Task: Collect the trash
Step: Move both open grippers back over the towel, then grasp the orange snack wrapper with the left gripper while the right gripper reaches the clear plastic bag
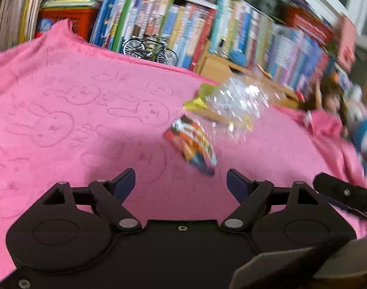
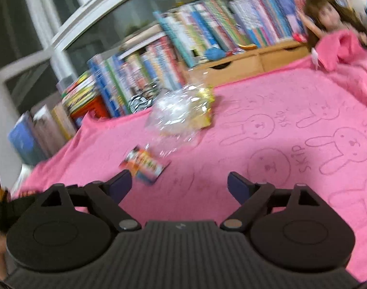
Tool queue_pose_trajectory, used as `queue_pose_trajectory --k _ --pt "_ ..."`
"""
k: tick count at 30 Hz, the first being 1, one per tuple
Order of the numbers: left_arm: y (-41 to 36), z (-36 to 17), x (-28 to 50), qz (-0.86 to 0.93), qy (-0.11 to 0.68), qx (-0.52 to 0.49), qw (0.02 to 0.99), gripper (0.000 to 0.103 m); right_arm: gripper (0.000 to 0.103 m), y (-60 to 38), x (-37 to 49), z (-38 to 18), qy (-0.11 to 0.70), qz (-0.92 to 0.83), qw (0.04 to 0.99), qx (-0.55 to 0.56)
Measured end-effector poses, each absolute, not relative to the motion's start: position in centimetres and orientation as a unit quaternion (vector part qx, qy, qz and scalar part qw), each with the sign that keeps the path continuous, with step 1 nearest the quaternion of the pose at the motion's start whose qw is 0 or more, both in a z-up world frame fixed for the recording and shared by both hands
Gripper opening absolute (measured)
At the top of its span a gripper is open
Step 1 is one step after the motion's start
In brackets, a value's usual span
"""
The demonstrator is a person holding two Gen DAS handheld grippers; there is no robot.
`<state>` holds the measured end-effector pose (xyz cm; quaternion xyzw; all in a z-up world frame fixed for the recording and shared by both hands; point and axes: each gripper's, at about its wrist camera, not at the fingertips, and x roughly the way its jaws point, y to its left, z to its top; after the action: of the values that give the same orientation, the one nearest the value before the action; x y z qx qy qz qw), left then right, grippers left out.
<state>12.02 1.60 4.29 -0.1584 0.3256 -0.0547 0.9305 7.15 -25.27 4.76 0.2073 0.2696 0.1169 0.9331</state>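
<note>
Lying on the pink rabbit-print blanket (image 1: 63,110), the small multicoloured snack wrapper (image 1: 191,145) sits just ahead of both grippers, clear crumpled plastic bag (image 1: 234,103) beyond. Left gripper (image 1: 181,180) and right gripper (image 2: 179,180) fingers spread, empty; right appears nearer.

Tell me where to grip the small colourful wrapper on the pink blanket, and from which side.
Grip the colourful wrapper across its narrow width, near its close end, coming down from above with the open left gripper, which is nearest. It lies flat and alone on the pink blanket, apart from the clear plastic bag, so pinching a raised edge probably works better than sliding under it.
</note>
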Motion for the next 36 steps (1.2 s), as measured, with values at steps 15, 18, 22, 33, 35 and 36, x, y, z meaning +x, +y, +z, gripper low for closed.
queue_pose_trajectory --k 15,18,22,33,35,36 --pt "-1.8 0.8 20.2 0.022 0.321 -0.125 0.938 0.026 0.103 -25.7 15.8 5.1 0.262 0.098 0.928 0.245" --pt "-0.7 1.4 19.1 0.007 0.319 -0.144 0.937 0.023 0.103 -24.5 17.5 5.0 0.267 0.099 0.929 0.235" --pt "0.9 2.5 17.1 0.006 0.303 -0.146 0.942 0.022 0.103 -21.9 20.2 4.2 0.287 0.099 0.927 0.222" --pt "3.8 3.5 13.1 -0.003 0.288 -0.151 0.946 0.018 0.065 -19.2 19.5 2.5 0.315 0.092 0.927 0.180" --pt "3.9 3.8 12.5 -0.010 0.286 -0.153 0.946 0.017 0.063 -19.5 18.3 2.7 0.313 0.099 0.927 0.182" --pt "3.9 4.0 12.1 -0.014 0.284 -0.152 0.947 0.016 0.063 -19.7 17.7 2.8 0.311 0.103 0.927 0.184"
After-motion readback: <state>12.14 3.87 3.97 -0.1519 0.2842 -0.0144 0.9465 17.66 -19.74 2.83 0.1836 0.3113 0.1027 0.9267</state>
